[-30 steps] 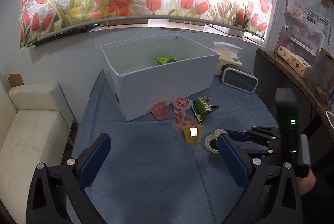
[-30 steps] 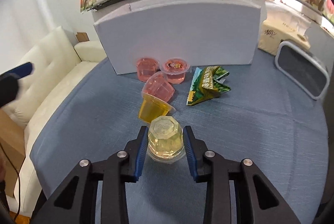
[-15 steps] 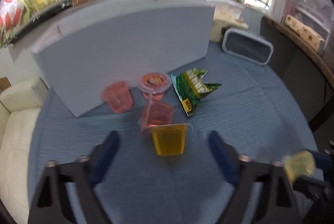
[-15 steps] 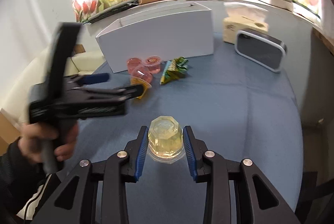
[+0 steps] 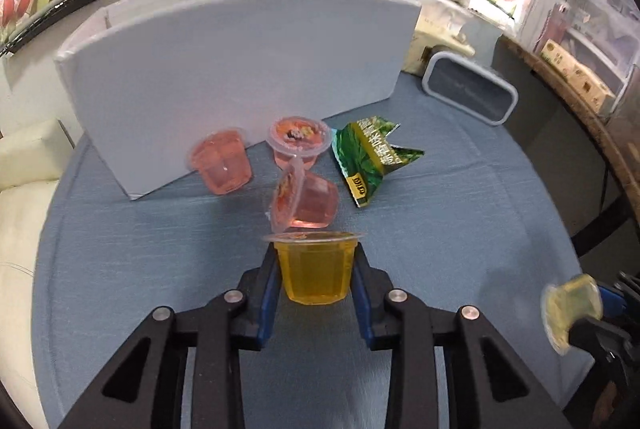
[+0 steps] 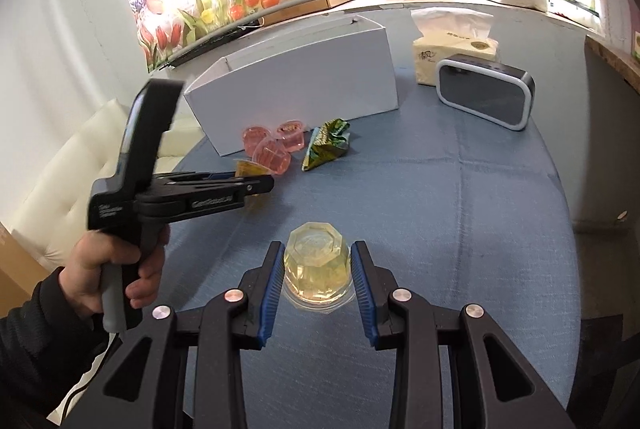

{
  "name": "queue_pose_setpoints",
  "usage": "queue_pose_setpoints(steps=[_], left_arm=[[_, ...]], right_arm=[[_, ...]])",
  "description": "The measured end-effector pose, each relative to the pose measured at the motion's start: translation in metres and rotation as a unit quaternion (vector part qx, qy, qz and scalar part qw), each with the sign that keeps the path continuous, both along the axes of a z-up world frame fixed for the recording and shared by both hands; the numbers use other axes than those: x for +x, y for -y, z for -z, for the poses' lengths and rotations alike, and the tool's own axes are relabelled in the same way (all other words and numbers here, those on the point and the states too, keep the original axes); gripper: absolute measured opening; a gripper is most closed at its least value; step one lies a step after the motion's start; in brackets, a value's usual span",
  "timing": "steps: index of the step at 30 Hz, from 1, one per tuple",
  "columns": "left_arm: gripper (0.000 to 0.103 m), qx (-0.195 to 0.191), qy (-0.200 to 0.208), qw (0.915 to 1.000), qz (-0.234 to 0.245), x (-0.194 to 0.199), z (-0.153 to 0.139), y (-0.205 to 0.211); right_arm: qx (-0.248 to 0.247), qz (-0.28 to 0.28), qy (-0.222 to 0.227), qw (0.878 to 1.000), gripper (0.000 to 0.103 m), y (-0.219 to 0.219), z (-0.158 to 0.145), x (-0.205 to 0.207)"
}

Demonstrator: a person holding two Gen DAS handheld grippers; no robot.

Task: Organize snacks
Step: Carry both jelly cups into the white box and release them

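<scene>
Both tools are loaded up here: the left gripper (image 5: 316,271) has its blue pads pressed against the sides of the orange jelly cup (image 5: 315,267), and over on the other side the right gripper (image 6: 319,277) is pinching the pale yellow jelly cup (image 6: 318,265) the same way, both jaws flat on its walls. This looks like the pick-up stage, two cups caught and neither yet on its way to the white box (image 5: 236,69) standing at the back of the blue tablecloth (image 5: 460,213). The orange cup lies just in front of the tipped pink jelly cup (image 5: 306,199), its foil rim pointing away toward the box and its narrow base toward the camera, so its axis runs roughly along the fingers; whether it is clear of the cloth I cannot tell. The yellow one points the other way, faceted base facing away and up, wide rim nearest the wrist, held above the open cloth, well apart from the cluster. The upside-down pink cup (image 5: 220,165), the upright pink cup (image 5: 298,137) and the green snack packet (image 5: 370,159) wait by the box wall. The next move, I reckon, calls for a lift high enough to clear that tall wall, then a release inside, keeping the squeeze gentle, since these soft cups could pop out.
</scene>
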State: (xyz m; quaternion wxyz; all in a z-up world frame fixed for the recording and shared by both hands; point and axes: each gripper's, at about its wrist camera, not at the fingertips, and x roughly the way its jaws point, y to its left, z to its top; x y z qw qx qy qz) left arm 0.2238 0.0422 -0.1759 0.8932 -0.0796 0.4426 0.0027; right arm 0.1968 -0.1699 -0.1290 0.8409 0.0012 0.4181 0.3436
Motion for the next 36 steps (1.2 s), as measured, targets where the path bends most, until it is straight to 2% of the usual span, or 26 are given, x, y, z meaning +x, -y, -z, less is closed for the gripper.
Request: queue_pose_setpoints(steps=[6, 10, 14, 19, 21, 23, 26, 31, 32, 33, 34, 35, 36], left_arm=[[0.036, -0.006, 0.049, 0.9988, 0.007, -0.032, -0.042, -0.013], [0.036, -0.006, 0.087, 0.9962, 0.002, -0.039, -0.082, -0.033], [0.036, -0.004, 0.117, 0.9931, -0.011, -0.024, -0.117, -0.058], [0.036, -0.005, 0.139, 0.9895, -0.038, 0.014, -0.147, -0.094], [0.036, -0.004, 0.137, 0.9896, -0.042, 0.031, -0.152, -0.106], [0.036, -0.021, 0.132, 0.9900, -0.046, 0.050, -0.153, -0.119], [0.036, -0.019, 0.120, 0.9915, -0.045, 0.068, -0.146, -0.130], [0.039, -0.027, 0.098, 0.9940, -0.041, 0.089, -0.126, -0.141], [0.044, -0.027, 0.094, 0.9943, -0.041, 0.091, -0.122, -0.142], [0.059, -0.021, 0.086, 0.9952, -0.043, 0.093, -0.117, -0.143], [0.082, -0.008, 0.080, 0.9955, -0.050, 0.094, -0.113, -0.144], [0.093, 0.008, 0.089, 0.9941, -0.061, 0.092, -0.111, -0.145], [0.103, 0.022, 0.109, 0.9913, -0.070, 0.086, -0.112, -0.146]], right_arm=[[0.018, -0.012, 0.008, 1.000, 0.037, -0.017, -0.012, 0.008], [0.031, -0.023, 0.026, 0.999, 0.037, -0.040, -0.032, 0.023], [0.039, -0.032, 0.047, 0.998, 0.037, -0.069, -0.055, 0.047], [0.054, -0.039, 0.061, 0.996, 0.037, -0.111, -0.084, 0.099], [0.065, -0.029, 0.050, 0.996, 0.037, -0.124, -0.091, 0.125], [0.067, -0.026, 0.041, 0.997, 0.037, -0.137, -0.093, 0.149], [0.037, -0.020, 0.038, 0.998, 0.037, -0.160, -0.090, 0.183], [0.007, -0.001, 0.004, 1.000, 0.038, -0.181, -0.066, 0.228], [0.001, 0.003, -0.001, 1.000, 0.046, -0.182, -0.062, 0.233], [-0.009, 0.011, -0.005, 1.000, 0.071, -0.182, -0.057, 0.238], [-0.015, 0.018, -0.003, 1.000, 0.085, -0.181, -0.055, 0.240], [-0.019, 0.025, 0.006, 0.999, 0.094, -0.178, -0.054, 0.239], [-0.016, 0.026, 0.011, 0.999, 0.094, -0.175, -0.055, 0.238]])
